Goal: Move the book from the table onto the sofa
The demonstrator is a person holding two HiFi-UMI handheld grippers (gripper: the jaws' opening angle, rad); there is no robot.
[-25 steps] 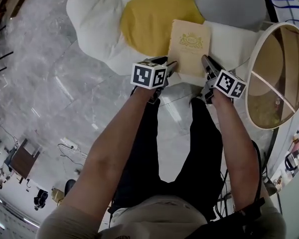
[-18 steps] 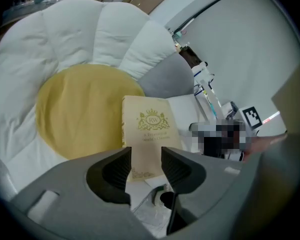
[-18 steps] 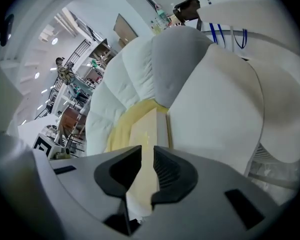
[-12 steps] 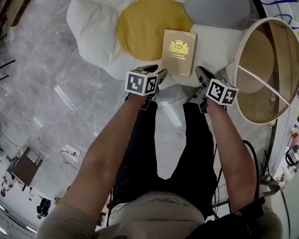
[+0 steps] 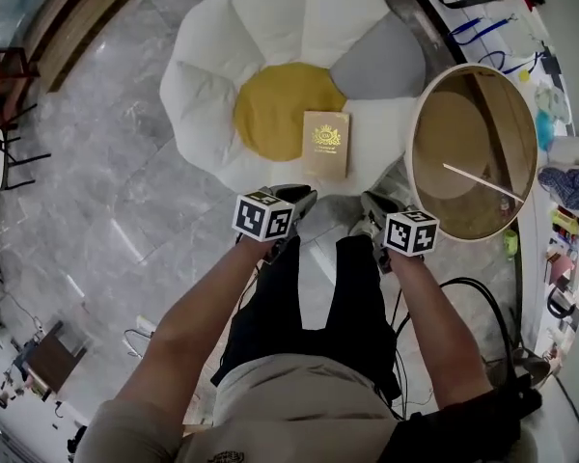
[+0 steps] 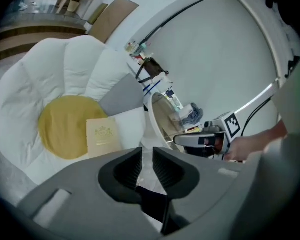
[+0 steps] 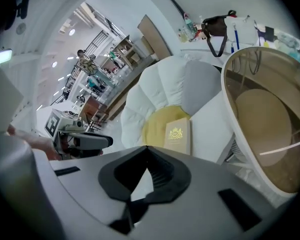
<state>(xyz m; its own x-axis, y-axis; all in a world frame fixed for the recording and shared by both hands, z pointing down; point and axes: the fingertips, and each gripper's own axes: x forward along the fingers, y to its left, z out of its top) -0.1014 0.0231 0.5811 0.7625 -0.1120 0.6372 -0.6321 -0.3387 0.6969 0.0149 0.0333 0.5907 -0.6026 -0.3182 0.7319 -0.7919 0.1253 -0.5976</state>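
Observation:
The tan book (image 5: 326,143) with a gold crest lies flat on the flower-shaped sofa (image 5: 222,75), half on its yellow centre and half on a white petal. Nothing touches it. Both grippers hang above the floor in front of the sofa, apart from the book. My left gripper (image 5: 304,199) has its jaws closing, with a narrow gap still between them and nothing in it (image 6: 147,159). My right gripper (image 5: 369,204) is shut and empty, its tips meeting (image 7: 146,151). The book (image 6: 104,135) also shows beyond the left jaws, and the book (image 7: 178,134) beyond the right jaws.
A round glass-topped table (image 5: 412,133) stands right of the sofa, close to its grey cushion (image 5: 381,61). A cable (image 5: 463,287) runs over the marble floor at the right. Cluttered shelves (image 5: 560,152) line the right edge. My legs stand below the grippers.
Both grippers have risen and drawn back from the book, which stays on the sofa. The right jaws have shut and the left jaws have narrowed.

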